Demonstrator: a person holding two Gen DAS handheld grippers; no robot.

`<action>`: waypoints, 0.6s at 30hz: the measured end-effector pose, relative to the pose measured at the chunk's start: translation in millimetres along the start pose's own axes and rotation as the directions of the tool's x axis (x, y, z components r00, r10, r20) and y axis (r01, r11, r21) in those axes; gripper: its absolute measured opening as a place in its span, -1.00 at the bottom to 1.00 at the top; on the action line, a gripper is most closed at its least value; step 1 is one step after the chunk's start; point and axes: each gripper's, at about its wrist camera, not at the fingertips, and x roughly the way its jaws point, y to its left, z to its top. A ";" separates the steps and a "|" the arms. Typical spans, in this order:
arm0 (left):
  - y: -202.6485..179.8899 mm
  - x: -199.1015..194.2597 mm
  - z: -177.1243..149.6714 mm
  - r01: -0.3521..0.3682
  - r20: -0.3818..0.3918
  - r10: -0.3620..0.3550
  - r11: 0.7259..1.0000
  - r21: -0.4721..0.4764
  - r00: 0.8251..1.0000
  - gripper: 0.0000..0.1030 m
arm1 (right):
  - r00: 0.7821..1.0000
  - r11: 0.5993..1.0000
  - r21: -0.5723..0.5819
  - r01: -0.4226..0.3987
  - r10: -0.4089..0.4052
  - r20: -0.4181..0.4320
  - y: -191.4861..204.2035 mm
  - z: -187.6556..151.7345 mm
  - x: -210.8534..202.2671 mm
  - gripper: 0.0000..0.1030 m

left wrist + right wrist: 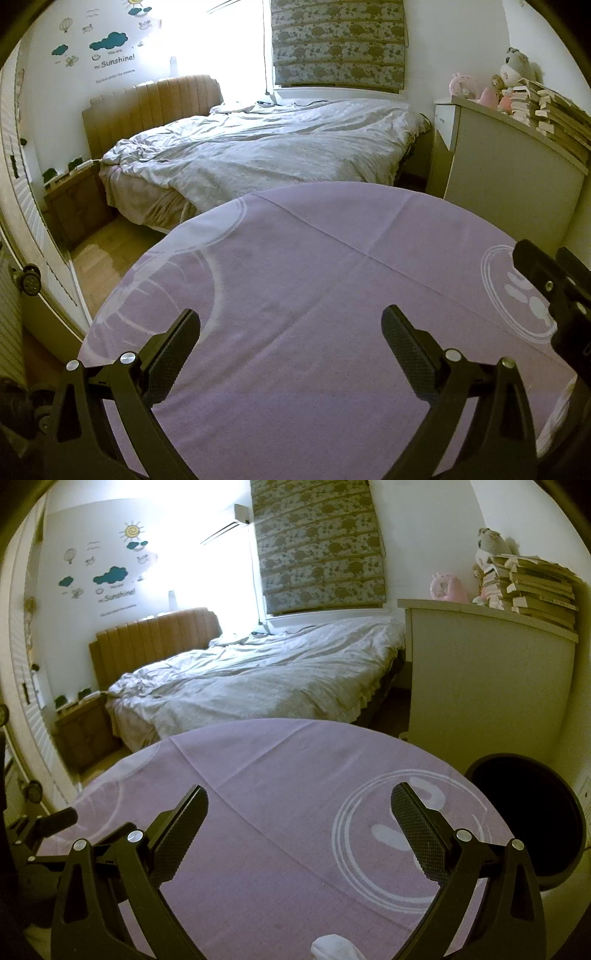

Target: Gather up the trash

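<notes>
A round table under a purple cloth point(295, 295) point(277, 775) fills the near half of both views. My left gripper point(291, 325) hangs open above the cloth with nothing between its fingers. My right gripper point(299, 805) is open too, over the cloth's white ring print point(417, 834). A crumpled white piece of trash point(332, 947) lies on the cloth at the bottom edge of the right wrist view, below the right gripper. A dark round bin point(524, 823) stands beside the table on the right. The right gripper's black frame point(554, 291) shows at the left wrist view's right edge.
An unmade bed point(258, 147) with a tan headboard point(155, 107) lies beyond the table. A white cabinet point(509, 170) with stacked books point(554, 110) and soft toys stands on the right. A wooden nightstand point(77, 203) sits at the left, by a white louvred door point(22, 206).
</notes>
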 end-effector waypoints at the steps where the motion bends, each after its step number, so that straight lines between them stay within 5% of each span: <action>1: 0.3 0.0 -0.1 0.000 0.001 0.000 1.000 0.001 1.000 0.89 | 1.000 1.000 0.000 0.000 0.000 0.000 0.0 0.0 0.1 0.90; 18: 1.1 1.0 0.6 0.003 -0.001 -0.003 1.000 -0.001 1.000 0.89 | 1.000 1.000 0.000 0.000 0.000 0.000 -0.5 0.0 0.3 0.90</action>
